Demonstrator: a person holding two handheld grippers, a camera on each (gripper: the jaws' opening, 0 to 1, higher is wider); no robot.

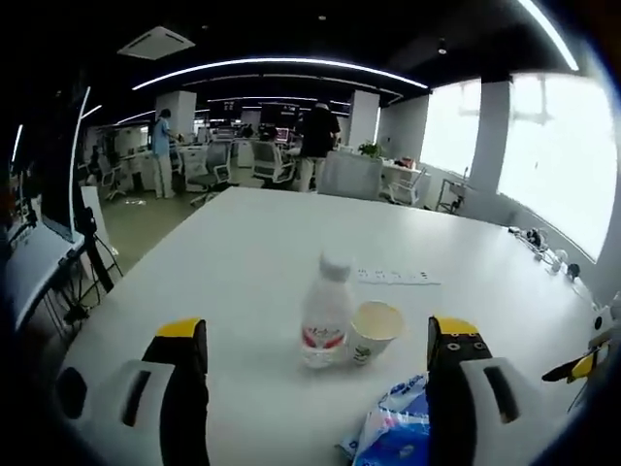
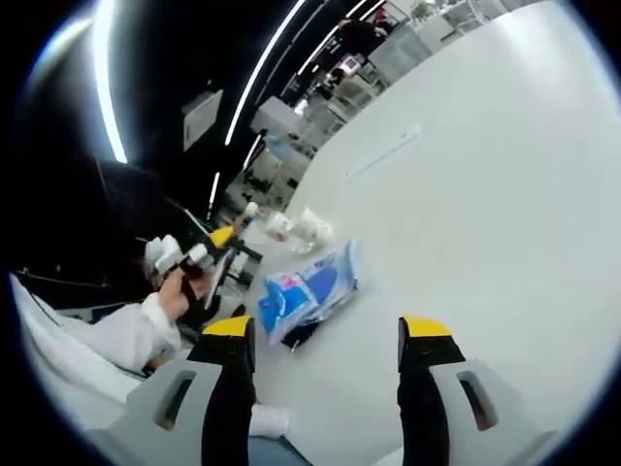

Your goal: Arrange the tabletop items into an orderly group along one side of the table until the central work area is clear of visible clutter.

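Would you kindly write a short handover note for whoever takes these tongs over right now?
Left tongs: open, empty, aimed at the bottle and cup.
Right tongs: open, empty, above bare table.
Items: plastic bottle upright, paper cup close beside it, blue-and-white packet lying flat nearby.
Done: the three already sit close together; nothing is held.
Left: probably shift all three to one table edge and line them up.
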